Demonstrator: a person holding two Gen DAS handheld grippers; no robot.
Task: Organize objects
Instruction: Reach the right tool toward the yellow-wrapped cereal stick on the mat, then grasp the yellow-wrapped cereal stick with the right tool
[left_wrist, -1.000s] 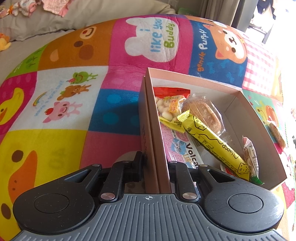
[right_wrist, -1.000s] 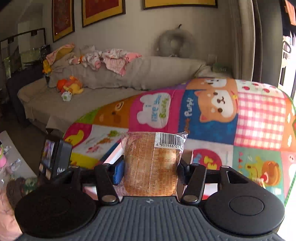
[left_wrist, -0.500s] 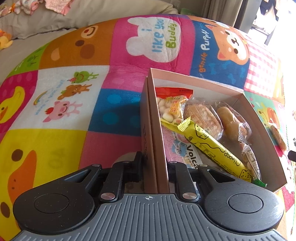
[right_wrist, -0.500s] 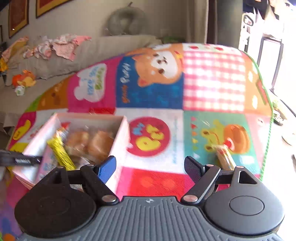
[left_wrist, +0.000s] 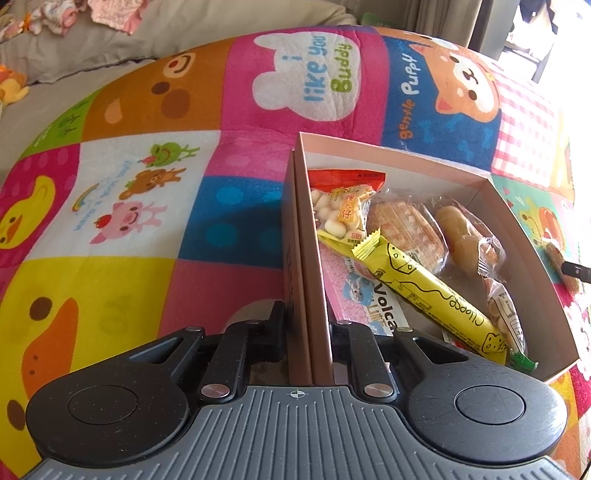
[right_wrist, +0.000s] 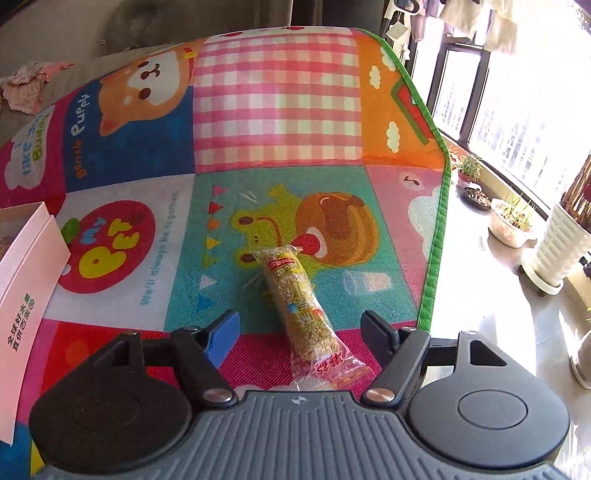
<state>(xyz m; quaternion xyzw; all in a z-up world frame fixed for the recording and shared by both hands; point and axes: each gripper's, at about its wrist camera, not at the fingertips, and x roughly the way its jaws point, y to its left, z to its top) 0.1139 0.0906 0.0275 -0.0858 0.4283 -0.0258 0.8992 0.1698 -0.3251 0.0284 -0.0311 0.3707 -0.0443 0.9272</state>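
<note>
A pink cardboard box (left_wrist: 517, 229) lies on the cartoon play mat (left_wrist: 129, 206). My left gripper (left_wrist: 308, 325) is shut on the box's left wall. Inside lie a yellow stick packet (left_wrist: 432, 291), a bag of white candies (left_wrist: 341, 210), a wrapped biscuit (left_wrist: 406, 225), a wrapped bun (left_wrist: 461, 236) and a pink Volcano pack (left_wrist: 358, 295). In the right wrist view my right gripper (right_wrist: 301, 328) is open, its fingers either side of a clear-wrapped grain bar (right_wrist: 299, 299) lying on the mat. The box's corner (right_wrist: 26, 266) shows at the left.
The mat's green edge (right_wrist: 436, 240) ends at a tiled floor with potted plants (right_wrist: 513, 221) by the window. A sofa with clothes (left_wrist: 74, 14) lies beyond the mat's far side.
My right gripper let the wrapped bun go into the box, swung right and came down open around the grain bar. My left gripper has kept its hold on the box wall.
</note>
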